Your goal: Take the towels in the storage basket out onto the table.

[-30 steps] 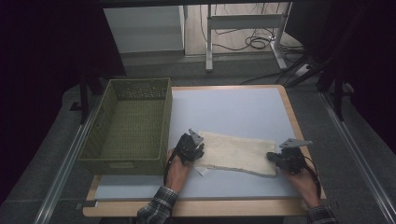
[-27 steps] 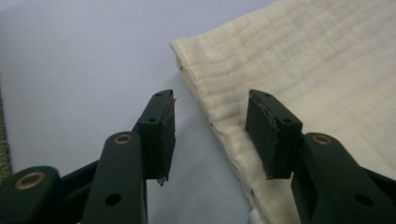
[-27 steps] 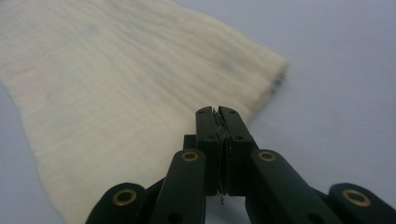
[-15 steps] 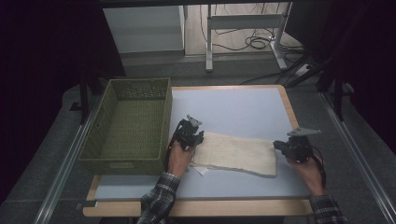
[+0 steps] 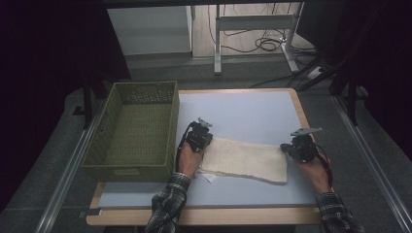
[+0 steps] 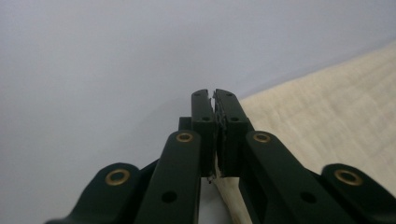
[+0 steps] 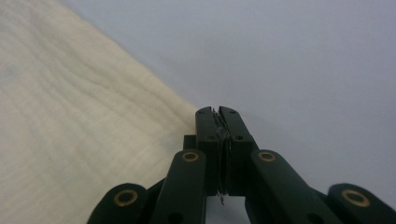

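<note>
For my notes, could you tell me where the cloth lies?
In the high view, the cloth lies flat at the table's near middle, between both claws, right of the green basket.

A pale table (image 5: pixel 252 109) carries cloth (image 5: pixel 245 159) and basket (image 5: pixel 133 131).

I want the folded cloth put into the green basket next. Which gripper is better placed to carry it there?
Probably the left. The left gripper sits, jaws shut, at the cloth end beside the basket, while the right gripper, also shut, is at the far end, a cloth length farther away.
</note>
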A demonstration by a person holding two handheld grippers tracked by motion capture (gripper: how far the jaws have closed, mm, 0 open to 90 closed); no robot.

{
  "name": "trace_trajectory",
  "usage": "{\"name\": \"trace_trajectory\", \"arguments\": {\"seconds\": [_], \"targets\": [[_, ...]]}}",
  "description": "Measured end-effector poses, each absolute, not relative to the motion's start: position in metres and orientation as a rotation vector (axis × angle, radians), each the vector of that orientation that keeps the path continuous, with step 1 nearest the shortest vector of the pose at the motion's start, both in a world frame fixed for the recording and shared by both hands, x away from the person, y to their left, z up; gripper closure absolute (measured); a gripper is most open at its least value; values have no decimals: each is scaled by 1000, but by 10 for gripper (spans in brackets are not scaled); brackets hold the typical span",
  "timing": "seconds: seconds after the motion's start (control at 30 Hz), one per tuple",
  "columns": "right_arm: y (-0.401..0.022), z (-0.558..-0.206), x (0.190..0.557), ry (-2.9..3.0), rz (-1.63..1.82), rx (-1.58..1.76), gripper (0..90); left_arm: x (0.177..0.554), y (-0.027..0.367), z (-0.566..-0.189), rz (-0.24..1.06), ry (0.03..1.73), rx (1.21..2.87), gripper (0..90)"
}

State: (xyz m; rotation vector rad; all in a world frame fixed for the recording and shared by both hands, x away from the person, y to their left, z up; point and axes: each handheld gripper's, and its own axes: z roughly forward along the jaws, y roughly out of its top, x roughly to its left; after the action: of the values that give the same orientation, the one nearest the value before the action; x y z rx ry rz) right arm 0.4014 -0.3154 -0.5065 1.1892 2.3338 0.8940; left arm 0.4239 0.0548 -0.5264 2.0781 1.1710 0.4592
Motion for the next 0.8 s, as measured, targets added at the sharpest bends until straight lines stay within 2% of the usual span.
{"name": "trace_trajectory", "arguments": {"seconds": [0.2, 0.43, 0.8], "targets": [[-319, -488, 385, 2288, 963, 1121, 877, 404, 58, -510, 541, 1139, 2037, 880], [-322, -484, 354, 2293, 1016, 1052, 874, 371, 59, -512, 620, 1106, 2035, 874], [-323, -477, 330, 2304, 1032, 998, 872, 346, 65, -511, 636, 1078, 2003, 872]]}}
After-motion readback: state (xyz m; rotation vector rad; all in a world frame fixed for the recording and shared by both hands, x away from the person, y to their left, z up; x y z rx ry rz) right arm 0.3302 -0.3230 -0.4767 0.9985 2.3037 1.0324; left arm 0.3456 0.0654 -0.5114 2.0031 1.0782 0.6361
